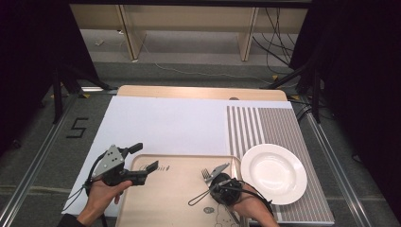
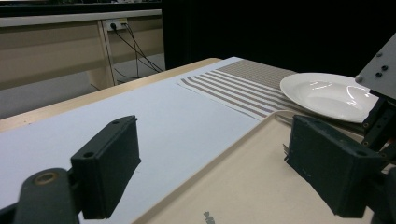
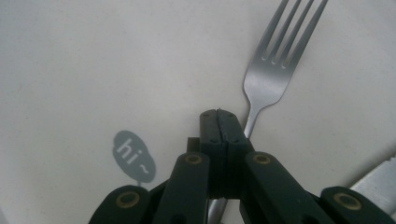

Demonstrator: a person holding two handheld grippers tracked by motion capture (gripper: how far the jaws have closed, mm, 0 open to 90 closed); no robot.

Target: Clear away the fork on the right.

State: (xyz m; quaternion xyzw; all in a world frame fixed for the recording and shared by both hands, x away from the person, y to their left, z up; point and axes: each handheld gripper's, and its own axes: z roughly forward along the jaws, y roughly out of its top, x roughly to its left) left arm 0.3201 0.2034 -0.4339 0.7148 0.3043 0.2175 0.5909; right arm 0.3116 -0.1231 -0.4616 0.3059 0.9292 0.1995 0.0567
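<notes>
Silver fork (image 3: 271,70) lying flat on the tan tray (image 1: 165,198), its thin handle pinched tight between the closed jaws of the right gripper (image 3: 219,116), prongs pointing away. Beside the tray, a white plate (image 1: 273,173) on a striped mat (image 1: 265,125). Over the tray's left edge, the left gripper (image 1: 144,158) spread wide open, holding nothing.

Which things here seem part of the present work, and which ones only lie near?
In use, as it seems:
- fork, under the closed right gripper
- beige tray
- left gripper, open above the tray's edge

Only lying near:
- white plate
- striped mat
- white sheet
</notes>
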